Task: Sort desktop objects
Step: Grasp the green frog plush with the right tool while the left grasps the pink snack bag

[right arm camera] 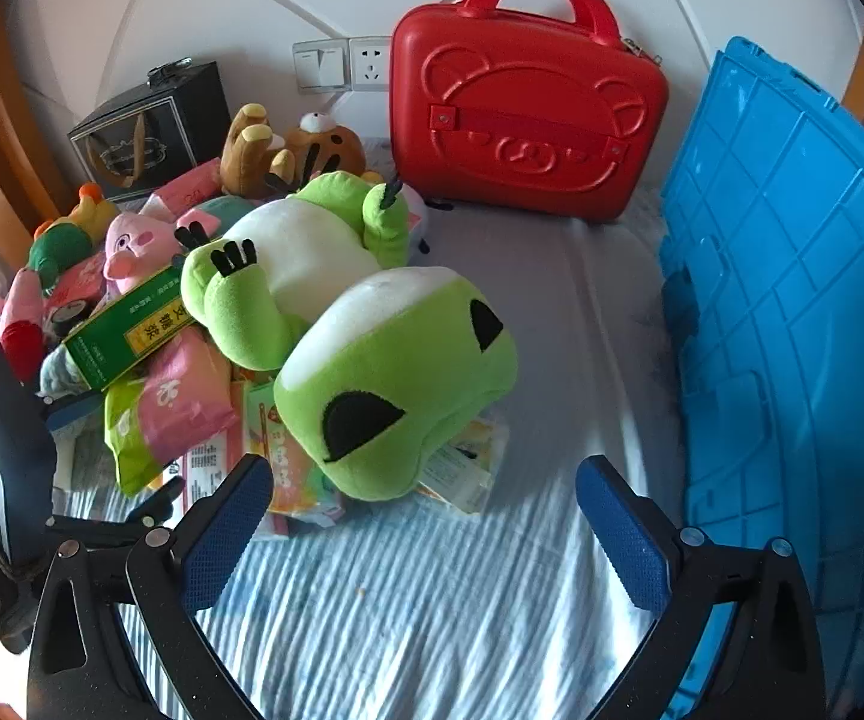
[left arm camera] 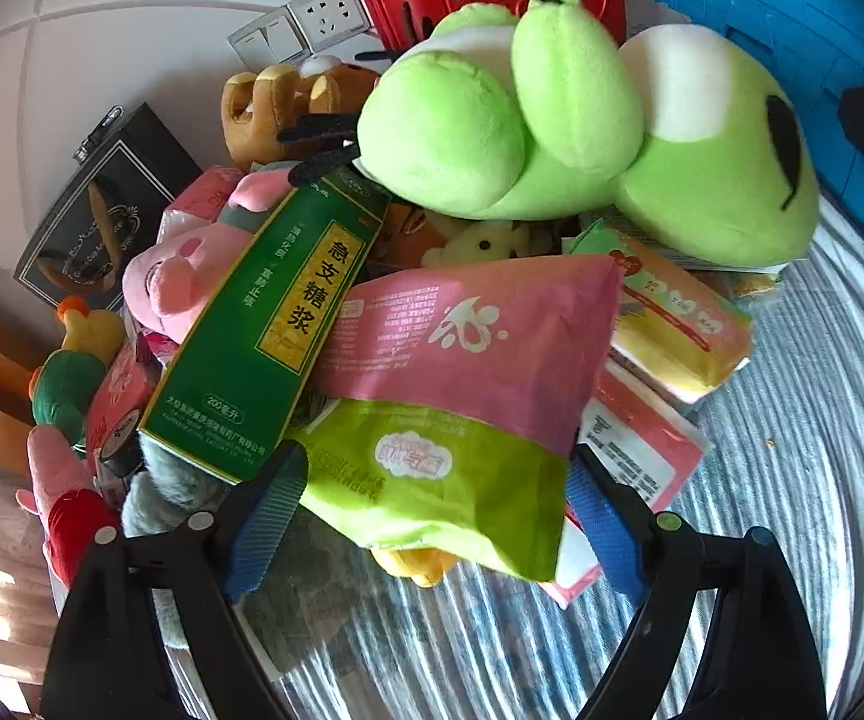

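A pile of soft toys and packets lies on the striped cloth. In the left wrist view my left gripper straddles a pink and green packet, both blue pads against its sides. A green medicine box leans on the packet's left part. A big green frog plush lies on top of the pile. My right gripper is open over bare cloth, just in front of the frog plush's head, holding nothing. At the left of the right wrist view, the left gripper is around the packet.
A red bear-face case stands against the white wall, a blue crate on the right. A black gift box, brown plush, pink pig plush and other packets fill the left side. Wall sockets sit behind.
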